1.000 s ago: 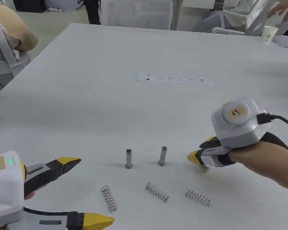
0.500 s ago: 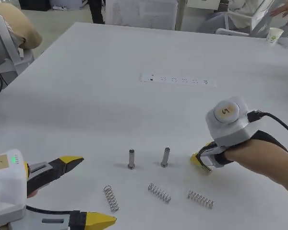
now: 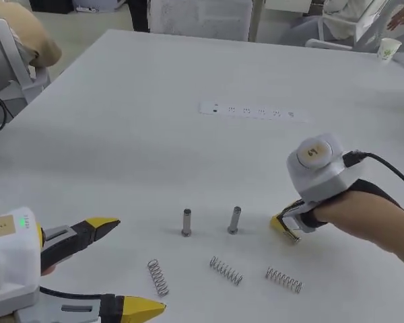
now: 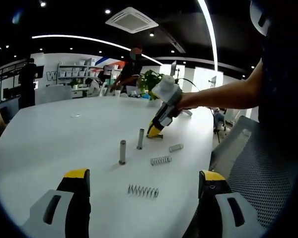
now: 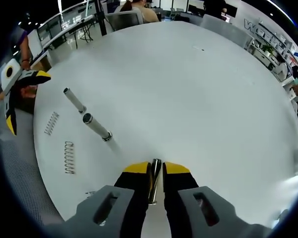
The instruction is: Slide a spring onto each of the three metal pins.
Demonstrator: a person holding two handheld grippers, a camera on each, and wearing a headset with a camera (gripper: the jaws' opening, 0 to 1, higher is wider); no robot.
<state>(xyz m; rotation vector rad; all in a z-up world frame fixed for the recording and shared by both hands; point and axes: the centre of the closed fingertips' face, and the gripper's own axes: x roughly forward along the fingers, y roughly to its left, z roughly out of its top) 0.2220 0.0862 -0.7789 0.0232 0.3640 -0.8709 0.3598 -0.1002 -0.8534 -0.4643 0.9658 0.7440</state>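
Right gripper (image 3: 284, 227) has tipped leftward, fingers (image 5: 138, 172) clamping a metal pin (image 5: 154, 182).

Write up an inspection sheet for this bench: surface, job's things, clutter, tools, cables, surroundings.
Surface: white table, flat.
Job's things: left pin and middle pin stand upright with no spring on them; third pin sits between the right tool's jaws; left spring, middle spring and right spring lie loose on the near side of the pins.
Clutter: power strip mid-table; cup at the far right.
Tools: left tool open, holding nothing; right tool shut on the third pin.
Cables: black cable runs from the right tool.
Surroundings: chairs past the far edge.
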